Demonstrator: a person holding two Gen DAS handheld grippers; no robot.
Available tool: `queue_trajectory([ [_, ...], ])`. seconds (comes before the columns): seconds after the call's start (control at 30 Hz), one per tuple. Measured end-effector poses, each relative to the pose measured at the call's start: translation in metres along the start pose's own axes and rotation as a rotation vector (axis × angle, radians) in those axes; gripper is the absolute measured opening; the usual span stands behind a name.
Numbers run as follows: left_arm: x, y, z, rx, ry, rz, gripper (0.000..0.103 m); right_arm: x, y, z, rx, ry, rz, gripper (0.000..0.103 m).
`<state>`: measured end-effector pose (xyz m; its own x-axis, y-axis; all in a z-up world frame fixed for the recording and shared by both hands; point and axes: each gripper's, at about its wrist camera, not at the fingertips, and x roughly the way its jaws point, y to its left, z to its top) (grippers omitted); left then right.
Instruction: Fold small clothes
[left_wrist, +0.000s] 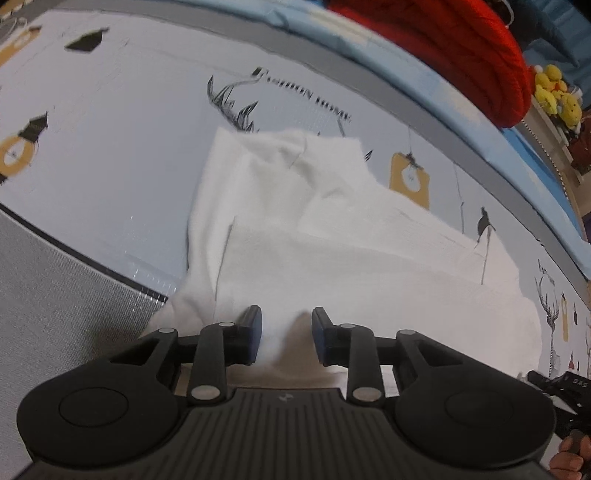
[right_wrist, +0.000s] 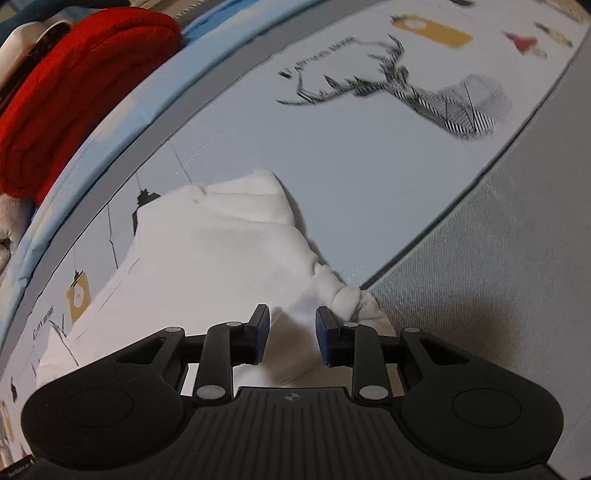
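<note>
Left tool (left_wrist: 287, 334) stands partly open, its blue pads either side of a low ridge of the white garment (left_wrist: 295, 229) without pressing on it; right tool (right_wrist: 291, 334) is likewise partly open over the garment's near edge, gripping nothing. From each tool the garment stretches straight ahead across the printed mat (left_wrist: 110, 147), long axis running side to side between the two tools. Beside the right tool lies a bunched sleeve end (right_wrist: 351, 299), so that hand seems nearer the loose part.
</note>
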<state>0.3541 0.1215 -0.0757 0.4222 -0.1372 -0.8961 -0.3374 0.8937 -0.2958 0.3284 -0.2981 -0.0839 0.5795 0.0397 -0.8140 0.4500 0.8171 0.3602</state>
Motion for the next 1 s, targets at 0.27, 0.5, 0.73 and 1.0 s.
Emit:
queue_trajectory([
  [0.27,0.0,-0.009,0.002,0.049,-0.008,-0.014,0.036,-0.001,0.014,0.007,-0.102,-0.036,0.031,0.031],
  [0.5,-0.003,-0.01,0.006,0.105,-0.041,0.008,0.036,0.003,0.018,0.008,-0.116,-0.021,0.024,0.031],
  [0.73,0.006,-0.007,0.007,0.183,-0.02,0.032,0.036,0.01,0.018,0.016,-0.153,0.005,-0.023,0.032],
  [1.0,-0.076,-0.046,-0.006,0.338,-0.251,-0.008,0.036,-0.083,0.053,0.02,-0.348,-0.294,0.076,0.033],
])
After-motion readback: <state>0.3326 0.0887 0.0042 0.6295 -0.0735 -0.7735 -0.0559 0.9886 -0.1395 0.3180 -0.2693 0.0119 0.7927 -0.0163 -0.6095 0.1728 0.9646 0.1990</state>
